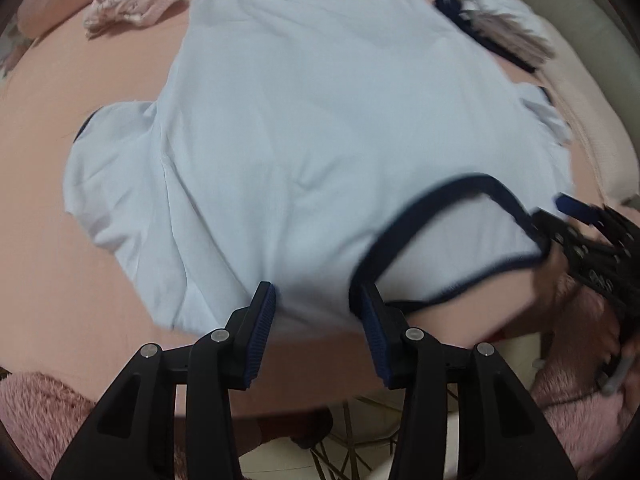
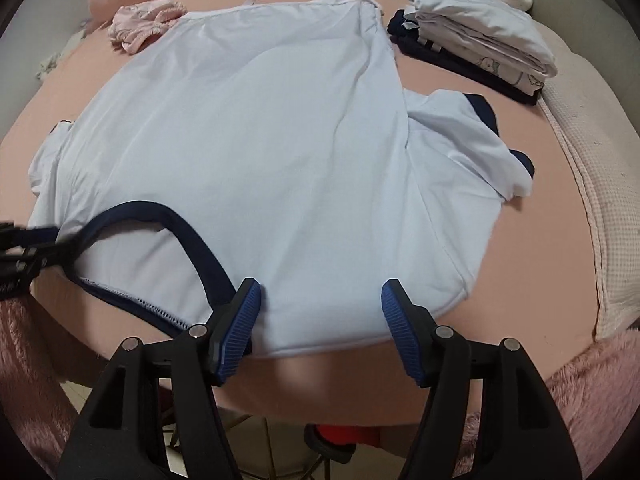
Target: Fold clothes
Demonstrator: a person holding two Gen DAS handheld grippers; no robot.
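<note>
A pale blue T-shirt (image 1: 312, 140) (image 2: 260, 140) lies spread flat on the pink sheet, its navy collar (image 1: 472, 179) (image 2: 160, 206) at the near edge. My left gripper (image 1: 316, 320) stands open over the near shoulder edge, its right finger beside one end of the collar. My right gripper (image 2: 320, 316) is open above the other shoulder, with flat fabric under the gap and its left finger by the collar. Each gripper shows at the rim of the other's view, the right gripper (image 1: 572, 224) and the left gripper (image 2: 24, 240). Both short sleeves with navy cuffs (image 2: 484, 110) lie out to the sides.
A stack of folded clothes (image 2: 480, 40) sits at the far right of the bed. A crumpled pink garment (image 2: 148, 24) (image 1: 136, 0) lies at the far left. Fluffy pink sleeves (image 2: 592, 380) frame the near corners. A white quilted border (image 2: 592, 200) runs along the right edge.
</note>
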